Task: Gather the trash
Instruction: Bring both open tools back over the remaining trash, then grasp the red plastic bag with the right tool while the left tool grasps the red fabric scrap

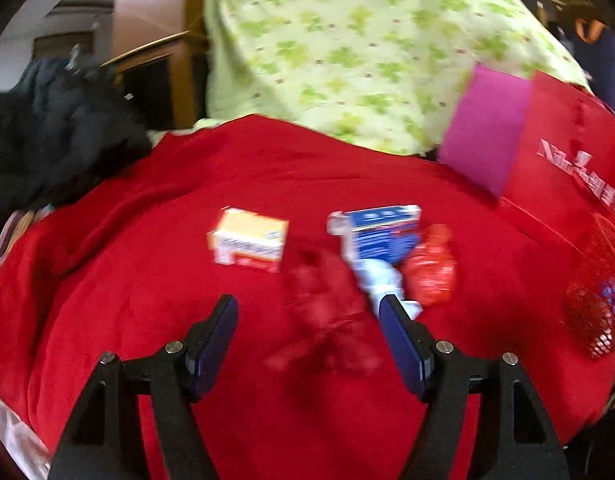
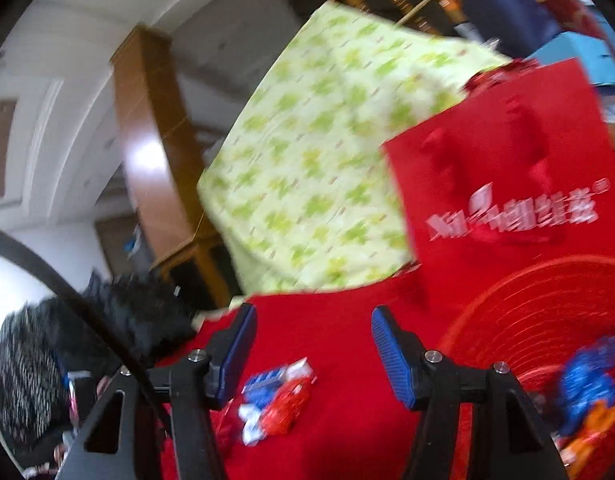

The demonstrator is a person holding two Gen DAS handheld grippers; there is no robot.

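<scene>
Lying on the red cloth (image 1: 147, 280): orange box (image 1: 249, 240), blue box (image 1: 381, 236), red wrapper (image 1: 431, 272). Orange box only in left view; basket (image 2: 547, 312) interior with blue scraps (image 2: 587, 384) only in right. Bag (image 2: 507, 168) lettering too blurred to read. Left gripper (image 1: 307, 316) and right gripper (image 2: 313, 332) both spread, pinching nothing.

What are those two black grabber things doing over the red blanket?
A person is picking up trash with a gripper in each hand. The left gripper is open and empty above the red blanket, pointing at an orange-and-white box, a blue-and-white box and a crumpled red wrapper. The right gripper is open and empty too, beside a red mesh basket that already holds some blue and orange trash.
</scene>
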